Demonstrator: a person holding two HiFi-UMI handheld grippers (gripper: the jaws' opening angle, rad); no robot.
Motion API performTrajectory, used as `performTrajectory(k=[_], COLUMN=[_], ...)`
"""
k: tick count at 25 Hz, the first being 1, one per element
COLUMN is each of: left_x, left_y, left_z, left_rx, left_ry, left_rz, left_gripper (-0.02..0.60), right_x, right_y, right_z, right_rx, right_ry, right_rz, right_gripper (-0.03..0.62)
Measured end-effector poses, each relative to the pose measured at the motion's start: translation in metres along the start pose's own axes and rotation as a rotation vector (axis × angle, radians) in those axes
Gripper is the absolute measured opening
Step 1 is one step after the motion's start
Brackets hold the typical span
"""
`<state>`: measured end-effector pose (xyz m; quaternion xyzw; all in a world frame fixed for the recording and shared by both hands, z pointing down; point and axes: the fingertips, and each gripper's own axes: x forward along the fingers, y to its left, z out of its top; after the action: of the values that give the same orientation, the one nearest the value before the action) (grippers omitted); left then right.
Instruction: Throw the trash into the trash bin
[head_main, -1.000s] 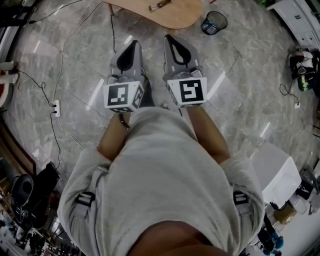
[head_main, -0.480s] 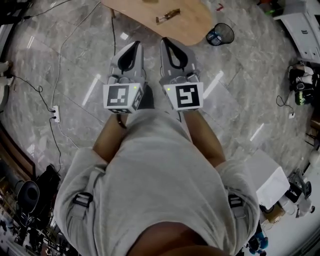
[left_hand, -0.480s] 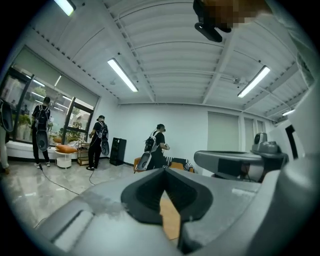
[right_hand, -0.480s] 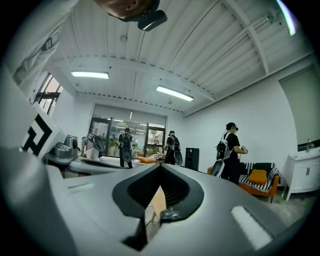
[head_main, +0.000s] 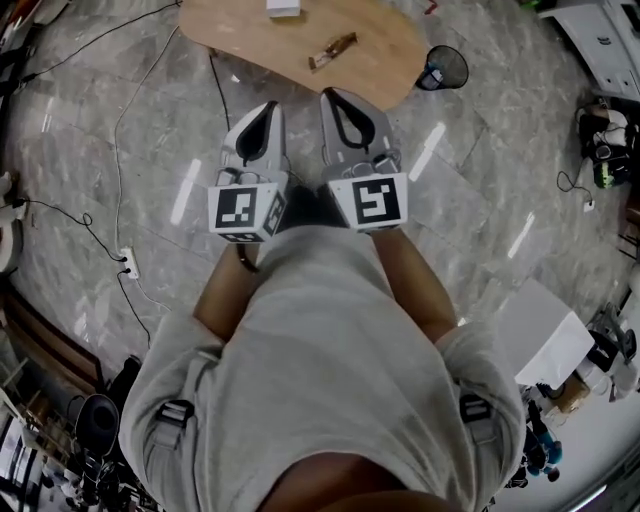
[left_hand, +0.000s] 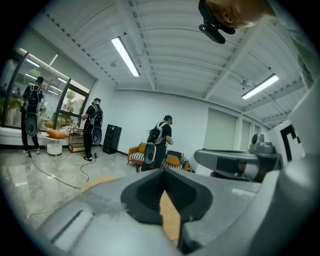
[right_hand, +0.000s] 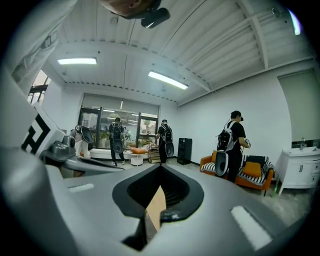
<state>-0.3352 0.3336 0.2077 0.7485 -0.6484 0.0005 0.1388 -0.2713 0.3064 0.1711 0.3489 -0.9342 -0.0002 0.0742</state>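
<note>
Trash (head_main: 333, 50) lies on the wooden surface (head_main: 250, 40), mesh trash bin (head_main: 443, 68) on the floor just beside it.
We hold left gripper (head_main: 266, 108) and right gripper (head_main: 337, 96) side by side near the surface edge, jaws of both closed together, nothing between them.

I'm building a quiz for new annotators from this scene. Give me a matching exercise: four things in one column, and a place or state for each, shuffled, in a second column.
Things
1. mesh trash bin
2. brown piece of trash
3. power strip
4. right gripper

Places or states
A. lies on the wooden table
B. on the floor, at the head view's left side
C. jaws together, nothing between them
D. stands on the floor by the table's right end

Pairs: 1-D, 2-A, 3-B, 4-C
</note>
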Motion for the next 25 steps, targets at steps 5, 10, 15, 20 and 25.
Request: performTrajectory(k=[5, 10, 15, 20, 25], left_x=[0.043, 0.102, 0.168, 0.226, 0.257], left_y=[0.016, 0.047, 0.084, 0.111, 0.122], left_z=[-0.015, -0.012, 0.004, -0.015, -0.067], left_rx=[-0.026, 0.003, 0.025, -0.048, -0.072], left_ry=[0.05, 0.087, 0.122, 0.185, 0.273], left_rz=[-0.013, -0.001, 0.056, 0.093, 0.072], left_gripper=[0.02, 0.018, 0.018, 0.018, 0.018], right_x=[0.041, 0.115, 0.188, 0.239, 0.249], right_y=[-0.028, -0.056, -0.097, -0.133, -0.142], right_z=[-0.024, -0.027, -0.017, -0.054, -0.133], right_rx=[0.022, 0.025, 0.058, 0.085, 0.15], right_ry=[0.054, 0.048, 0.013, 0.09, 0.234], right_rz=[0.001, 0.06, 0.133, 0.164, 0.17], right_gripper=[0.008, 0.008, 0.008, 0.008, 0.008])
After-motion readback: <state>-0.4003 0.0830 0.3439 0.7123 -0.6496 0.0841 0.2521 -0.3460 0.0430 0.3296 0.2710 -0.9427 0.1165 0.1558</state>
